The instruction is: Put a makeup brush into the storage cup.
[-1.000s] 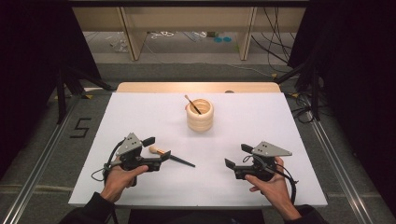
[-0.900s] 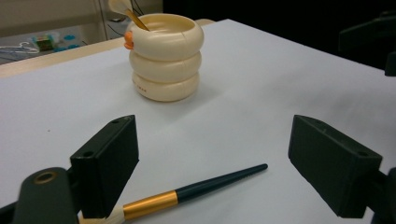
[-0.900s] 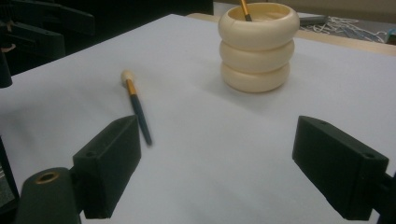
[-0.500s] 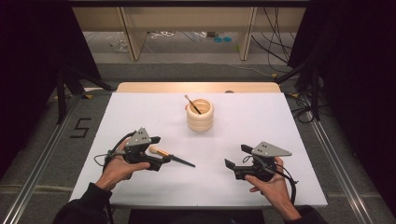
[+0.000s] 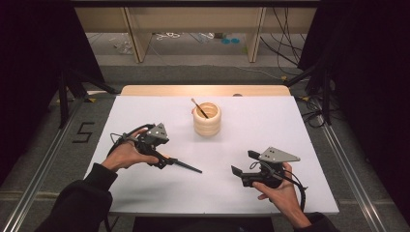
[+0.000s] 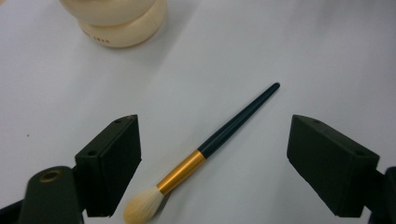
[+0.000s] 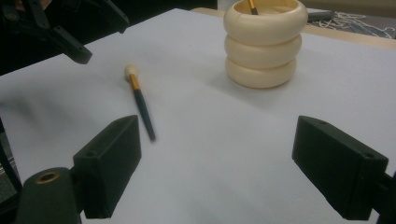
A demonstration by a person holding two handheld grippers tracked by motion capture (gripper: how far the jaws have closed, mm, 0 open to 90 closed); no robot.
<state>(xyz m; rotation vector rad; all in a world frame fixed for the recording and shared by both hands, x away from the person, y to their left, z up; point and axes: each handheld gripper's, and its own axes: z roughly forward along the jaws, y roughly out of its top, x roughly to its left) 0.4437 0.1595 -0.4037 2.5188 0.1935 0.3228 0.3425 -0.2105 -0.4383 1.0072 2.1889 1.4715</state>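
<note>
Left hand-held gripper (image 6: 210, 154) gapes wide, empty, over our makeup brush (image 6: 210, 142).
Closing too near the bristles, we could roll the brush across the counter (image 5: 290, 125).

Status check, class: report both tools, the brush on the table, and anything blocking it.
Left tool open, jaws either side of the brush. Brush flat on the table, not gripped. Right tool open, holding nothing. Holder stands apart; nothing in the way.
</note>
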